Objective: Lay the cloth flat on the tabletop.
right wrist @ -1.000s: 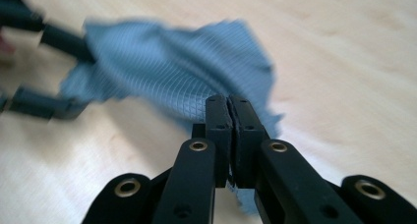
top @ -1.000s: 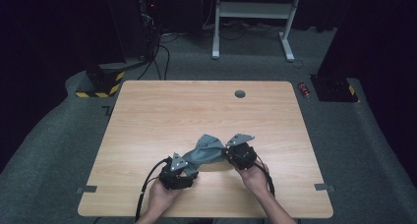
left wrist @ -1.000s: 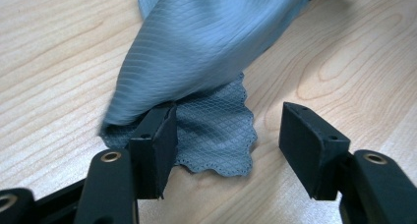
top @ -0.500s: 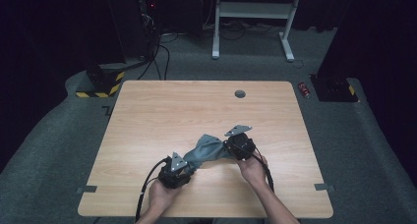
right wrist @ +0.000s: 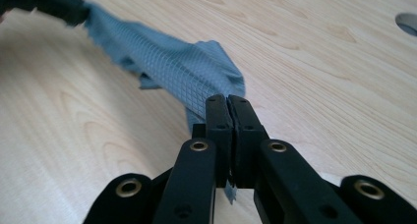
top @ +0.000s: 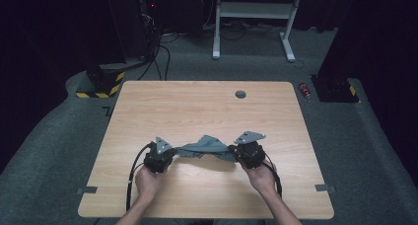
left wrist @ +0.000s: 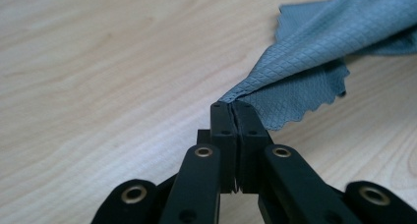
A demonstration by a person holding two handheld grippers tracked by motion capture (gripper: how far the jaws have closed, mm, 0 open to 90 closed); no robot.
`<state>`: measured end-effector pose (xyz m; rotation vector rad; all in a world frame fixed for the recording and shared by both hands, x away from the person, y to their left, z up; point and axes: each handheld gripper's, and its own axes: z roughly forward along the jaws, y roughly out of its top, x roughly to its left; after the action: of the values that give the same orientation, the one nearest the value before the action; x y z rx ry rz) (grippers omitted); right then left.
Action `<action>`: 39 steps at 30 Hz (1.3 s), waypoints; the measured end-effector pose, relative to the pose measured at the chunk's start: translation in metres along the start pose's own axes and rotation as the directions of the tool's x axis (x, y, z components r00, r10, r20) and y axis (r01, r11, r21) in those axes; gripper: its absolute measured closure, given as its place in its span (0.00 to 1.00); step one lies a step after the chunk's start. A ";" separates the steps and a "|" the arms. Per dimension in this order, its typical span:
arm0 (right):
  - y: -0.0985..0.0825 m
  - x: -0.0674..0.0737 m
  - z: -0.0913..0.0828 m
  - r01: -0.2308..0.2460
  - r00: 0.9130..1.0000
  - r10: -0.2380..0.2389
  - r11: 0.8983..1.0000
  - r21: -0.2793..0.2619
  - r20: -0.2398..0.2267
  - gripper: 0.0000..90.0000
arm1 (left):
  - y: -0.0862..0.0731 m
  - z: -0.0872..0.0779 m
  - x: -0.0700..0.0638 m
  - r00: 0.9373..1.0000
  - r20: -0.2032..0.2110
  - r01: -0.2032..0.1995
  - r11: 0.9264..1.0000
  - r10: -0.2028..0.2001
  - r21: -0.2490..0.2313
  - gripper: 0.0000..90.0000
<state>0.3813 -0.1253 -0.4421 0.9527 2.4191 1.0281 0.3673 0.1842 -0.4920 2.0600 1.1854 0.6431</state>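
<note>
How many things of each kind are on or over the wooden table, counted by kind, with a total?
Grey waffle-textured cloth: 1
Black two-jaw grippers, each clamped on one end of it, left gripper and right gripper: 2
Round dark hole in the light wooden table, far side: 1
Total: 4

The cloth (left wrist: 314, 52) is seen to be a grey-blue woven fabric, matt, embossed with a fine diamond grid, and its edges are cut in small zigzags. The desk (top: 207, 111) is surfaced in a pale wood-grain finish, smooth, with a faint sheen; a round grey plug (top: 240, 93) is set in it. The arms of the left tool (left wrist: 231, 106) and the right tool (right wrist: 227, 100) are made of matt black plastic, slightly grainy, and brass-coloured metal rivets are set in them. The floor (top: 59, 136) is covered in rough grey carpet.
</note>
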 end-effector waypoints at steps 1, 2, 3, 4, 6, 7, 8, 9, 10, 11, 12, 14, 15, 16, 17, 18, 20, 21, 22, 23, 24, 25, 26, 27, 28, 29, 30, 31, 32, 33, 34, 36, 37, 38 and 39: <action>-0.002 0.001 -0.001 -0.010 1.000 0.010 1.000 -0.008 -0.012 0.98 | -0.001 0.000 -0.001 1.000 0.007 0.002 1.000 -0.002 -0.003 0.98; -0.005 0.002 -0.002 -0.023 1.000 0.022 1.000 -0.008 -0.022 0.98 | -0.003 0.000 -0.003 1.000 0.025 -0.002 1.000 0.002 -0.001 0.98; -0.009 0.002 -0.001 -0.027 0.999 0.027 1.000 -0.006 -0.036 0.98 | -0.006 0.000 -0.004 0.999 0.042 -0.008 1.000 0.008 -0.003 0.97; -0.013 0.003 0.000 -0.035 0.998 0.035 0.999 0.006 -0.058 0.98 | -0.010 -0.001 -0.006 0.998 0.063 -0.008 1.000 0.008 0.000 0.94; -0.017 0.005 0.003 -0.027 0.996 0.030 0.999 0.032 -0.080 0.98 | -0.013 -0.002 -0.007 0.996 0.084 -0.003 1.000 0.002 0.005 0.92; -0.023 0.009 0.006 0.000 0.996 0.005 0.998 0.057 -0.087 0.97 | -0.016 -0.004 -0.007 0.996 0.090 -0.001 1.000 0.001 -0.004 0.90; -0.029 0.012 0.008 0.021 0.995 -0.015 0.998 0.061 -0.100 0.95 | -0.018 -0.008 -0.008 0.995 0.097 0.004 1.000 -0.002 -0.019 0.88; -0.030 0.011 0.008 0.015 0.995 -0.010 0.998 0.053 -0.096 0.92 | -0.020 -0.015 -0.009 0.994 0.111 0.013 0.999 -0.008 -0.045 0.86; -0.030 0.008 0.007 -0.007 0.996 0.010 0.999 0.039 -0.086 0.91 | -0.020 -0.017 -0.010 0.993 0.114 0.014 0.998 -0.008 -0.054 0.85; -0.030 0.008 0.007 -0.007 0.996 0.010 0.999 0.039 -0.086 0.91 | -0.020 -0.017 -0.010 0.993 0.114 0.014 0.998 -0.008 -0.054 0.82; -0.025 0.002 0.006 -0.058 0.996 0.058 0.998 0.008 -0.069 0.86 | -0.019 -0.023 -0.011 0.993 0.121 0.024 0.997 -0.015 -0.075 0.80; -0.019 -0.001 0.007 -0.071 0.996 0.071 0.997 0.003 -0.048 0.82 | -0.016 -0.024 -0.011 0.992 0.120 0.036 0.997 -0.027 -0.074 0.74; -0.016 -0.002 0.009 -0.072 0.997 0.073 0.997 0.007 -0.038 0.79 | -0.016 -0.023 -0.012 0.992 0.121 0.052 0.996 -0.043 -0.070 0.70; -0.016 -0.002 0.009 -0.072 0.997 0.073 0.997 0.007 -0.038 0.79 | -0.016 -0.023 -0.012 0.992 0.121 0.052 0.996 -0.043 -0.070 0.67; -0.009 -0.003 0.015 -0.075 0.997 0.075 0.997 0.027 -0.016 0.76 | -0.016 -0.017 -0.011 0.992 0.116 0.061 0.997 -0.055 -0.050 0.64; -0.006 -0.003 0.020 -0.076 0.997 0.076 0.996 0.036 -0.006 0.75 | -0.017 -0.014 -0.012 0.991 0.114 0.070 0.997 -0.065 -0.038 0.62; -0.003 -0.004 0.030 -0.083 0.997 0.083 0.994 0.065 0.010 0.72 | -0.020 -0.007 -0.011 0.990 0.109 0.089 0.996 -0.087 -0.016 0.58; -0.002 -0.004 0.035 -0.091 0.996 0.090 0.993 0.080 0.017 0.72 | -0.022 -0.004 -0.012 0.989 0.106 0.102 0.995 -0.101 -0.006 0.56; -0.001 -0.005 0.041 -0.099 0.995 0.098 0.990 0.095 0.021 0.71 | -0.023 -0.001 -0.012 0.989 0.099 0.109 0.994 -0.108 0.001 0.55; -0.001 -0.006 0.046 -0.106 0.994 0.103 0.989 0.108 0.028 0.70 | -0.024 0.000 -0.011 0.990 0.093 0.107 0.994 -0.108 0.006 0.54; -0.001 -0.007 0.050 -0.113 0.993 0.110 0.987 0.118 0.031 0.69 | -0.026 0.003 -0.012 0.989 0.087 0.116 0.993 -0.117 0.014 0.53; -0.001 -0.007 0.050 -0.113 0.993 0.110 0.987 0.118 0.031 0.69 | -0.026 0.003 -0.012 0.989 0.087 0.116 0.993 -0.117 0.014 0.52; -0.001 -0.008 0.055 -0.128 0.992 0.124 0.983 0.135 0.039 0.68 | -0.027 0.005 -0.012 0.990 0.080 0.115 0.993 -0.117 0.023 0.52; -0.003 -0.010 0.064 -0.138 0.990 0.133 0.977 0.160 0.044 0.68 | -0.029 0.007 -0.013 0.990 0.072 0.116 0.993 -0.118 0.036 0.49; -0.003 -0.010 0.066 -0.141 0.990 0.135 0.975 0.170 0.046 0.68 | -0.029 0.008 -0.012 0.991 0.072 0.109 0.993 -0.113 0.047 0.48; -0.003 -0.010 0.066 -0.141 0.990 0.135 0.975 0.170 0.046 0.68 | -0.029 0.008 -0.012 0.991 0.072 0.109 0.993 -0.113 0.047 0.47; -0.005 -0.009 0.071 -0.131 0.991 0.124 0.972 0.193 0.047 0.72 | -0.030 0.008 -0.013 0.991 0.073 0.109 0.993 -0.111 0.038 0.46; -0.005 -0.008 0.071 -0.132 0.991 0.126 0.970 0.203 0.044 0.76 | -0.030 0.008 -0.013 0.991 0.075 0.109 0.993 -0.112 0.039 0.46; -0.006 -0.008 0.072 -0.125 0.992 0.121 0.970 0.210 0.035 0.79 | -0.030 0.009 -0.013 0.991 0.075 0.108 0.993 -0.111 0.039 0.45; -0.007 -0.007 0.074 -0.120 0.993 0.116 0.968 0.218 0.031 0.82 | -0.031 0.009 -0.013 0.991 0.073 0.106 0.994 -0.109 0.038 0.45; -0.008 -0.007 0.075 -0.109 0.994 0.105 0.967 0.230 0.028 0.85 | -0.031 0.009 -0.014 0.992 0.071 0.100 0.994 -0.102 0.033 0.44; -0.011 -0.007 0.076 -0.099 0.995 0.095 0.970 0.224 0.027 0.89 | -0.033 0.009 -0.015 0.994 0.062 0.086 0.996 -0.087 0.023 0.43; -0.011 -0.007 0.076 -0.107 0.994 0.104 0.968 0.226 0.024 0.91 | -0.034 0.009 -0.017 0.995 0.055 0.083 0.996 -0.084 0.010 0.42; -0.011 -0.007 0.076 -0.105 0.994 0.103 0.968 0.228 0.021 0.93 | -0.036 0.009 -0.018 0.996 0.050 0.077 0.997 -0.077 0.002 0.41; -0.011 -0.007 0.076 -0.100 0.995 0.099 0.968 0.229 0.019 0.94 | -0.036 0.009 -0.019 0.996 0.042 0.077 0.997 -0.077 -0.005 0.41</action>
<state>0.4221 -0.0980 -0.5010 1.1621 2.5463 0.7852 0.3447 0.1777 -0.5271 2.0021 1.2302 0.5645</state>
